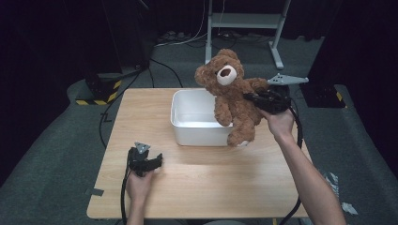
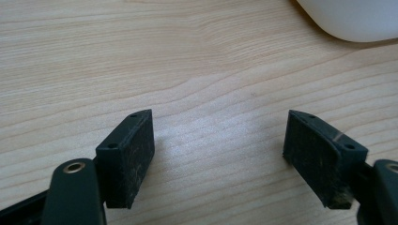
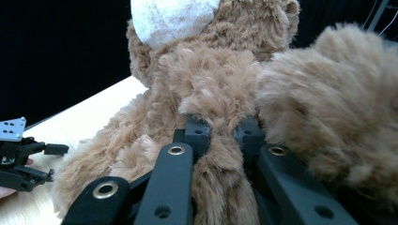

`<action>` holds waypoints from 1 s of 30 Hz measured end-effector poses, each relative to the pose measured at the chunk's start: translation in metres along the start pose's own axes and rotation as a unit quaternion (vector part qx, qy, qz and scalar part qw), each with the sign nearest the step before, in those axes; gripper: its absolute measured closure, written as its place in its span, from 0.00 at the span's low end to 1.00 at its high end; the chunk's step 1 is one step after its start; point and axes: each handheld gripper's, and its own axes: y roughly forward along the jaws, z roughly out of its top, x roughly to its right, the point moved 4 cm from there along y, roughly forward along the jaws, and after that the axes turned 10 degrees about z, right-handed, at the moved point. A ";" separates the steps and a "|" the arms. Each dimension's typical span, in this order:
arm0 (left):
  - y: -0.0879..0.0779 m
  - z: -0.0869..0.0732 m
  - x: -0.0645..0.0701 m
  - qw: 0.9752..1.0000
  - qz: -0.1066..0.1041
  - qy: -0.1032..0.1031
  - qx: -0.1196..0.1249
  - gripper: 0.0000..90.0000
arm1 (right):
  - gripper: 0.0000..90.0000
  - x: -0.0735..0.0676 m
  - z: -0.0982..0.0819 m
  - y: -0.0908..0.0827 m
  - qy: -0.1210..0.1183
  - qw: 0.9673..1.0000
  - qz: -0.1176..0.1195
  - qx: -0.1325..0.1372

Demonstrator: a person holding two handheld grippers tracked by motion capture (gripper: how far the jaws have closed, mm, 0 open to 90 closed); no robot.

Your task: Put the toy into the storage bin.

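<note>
A wooden table point(image 1: 197, 183) takes up the middle of the room, standing on a grey floor point(image 1: 51, 154) with black cables trailing across it. Toward the far side of the tabletop sits a white tub point(image 1: 187, 123), its open top up.

A brown teddy bear point(image 1: 231, 96) hangs upright in the air over the tub's right end, one foot dangling outside the near right corner, its pale snout turned toward the person's side. Whether its body touches the rim I cannot tell.

The right gripper point(image 1: 257, 99) has hold of the bear from the right. In the right gripper view the two jaws are squeezed together on a pinch of the bear's fur point(image 3: 220, 140), with plush bulging on either side.

The left gripper point(image 1: 158, 161) rests low over the near left part of the table, well apart from the tub. Its jaws stand wide, with bare wood between them, and grip nothing.
</note>
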 end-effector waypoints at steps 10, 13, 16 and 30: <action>0.000 0.000 0.000 1.000 0.001 -0.001 0.000 0.28 | 0.89 0.000 0.006 0.010 0.003 1.000 0.001 -0.001; 0.000 0.000 0.000 1.000 0.001 -0.001 0.000 0.28 | 0.89 -0.001 0.007 0.014 0.004 1.000 0.003 -0.002; 0.000 0.000 0.000 1.000 0.001 -0.001 -0.001 0.28 | 0.89 -0.002 0.009 0.018 0.005 1.000 0.004 -0.002; 0.000 0.000 0.000 1.000 0.001 -0.001 0.000 0.28 | 0.89 -0.004 0.016 0.039 0.011 1.000 0.007 -0.005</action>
